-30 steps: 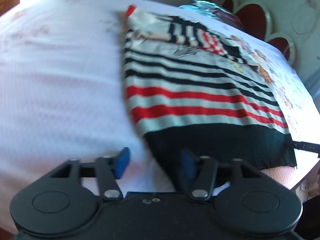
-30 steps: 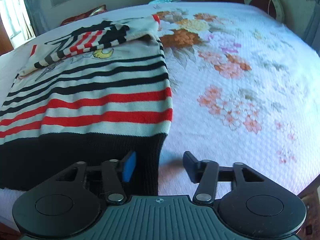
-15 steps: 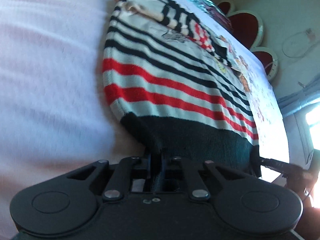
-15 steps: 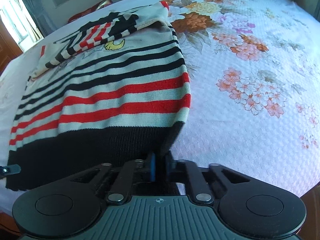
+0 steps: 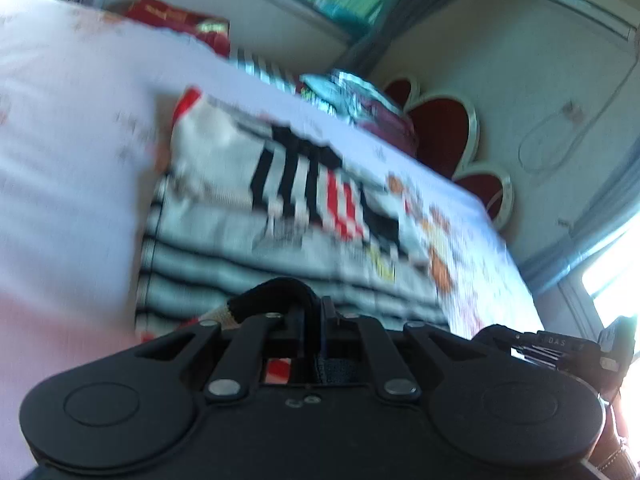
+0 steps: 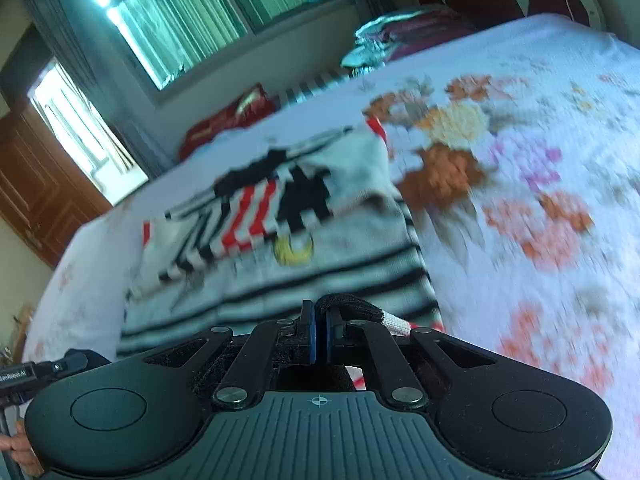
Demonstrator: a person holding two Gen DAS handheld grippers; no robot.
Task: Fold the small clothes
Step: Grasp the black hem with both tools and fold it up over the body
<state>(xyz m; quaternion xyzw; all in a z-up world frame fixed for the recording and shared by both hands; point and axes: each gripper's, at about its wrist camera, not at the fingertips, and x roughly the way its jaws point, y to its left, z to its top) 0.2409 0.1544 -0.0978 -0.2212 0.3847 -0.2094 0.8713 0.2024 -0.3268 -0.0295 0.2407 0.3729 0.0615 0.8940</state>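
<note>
Lettering "DAS": on the right gripper, at four o'clock. Lettering ending "Robot.AI": on the left gripper, at nine o'clock.

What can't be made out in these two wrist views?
- Left wrist: the striped sweater is motion-blurred; its printed motif is unreadable.
- Both views: the sweater's hem beyond each pinch is hidden under the left gripper and right gripper.
- Right wrist: the floral bedspread is smeared.

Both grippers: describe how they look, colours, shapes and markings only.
The left gripper has a matte black body with two round discs, linkage arms on silver rivets and a smooth rear plate. The right gripper matches it, with blue fingertips, a ribbed grey rear plate and a small crosshair mark.
</note>
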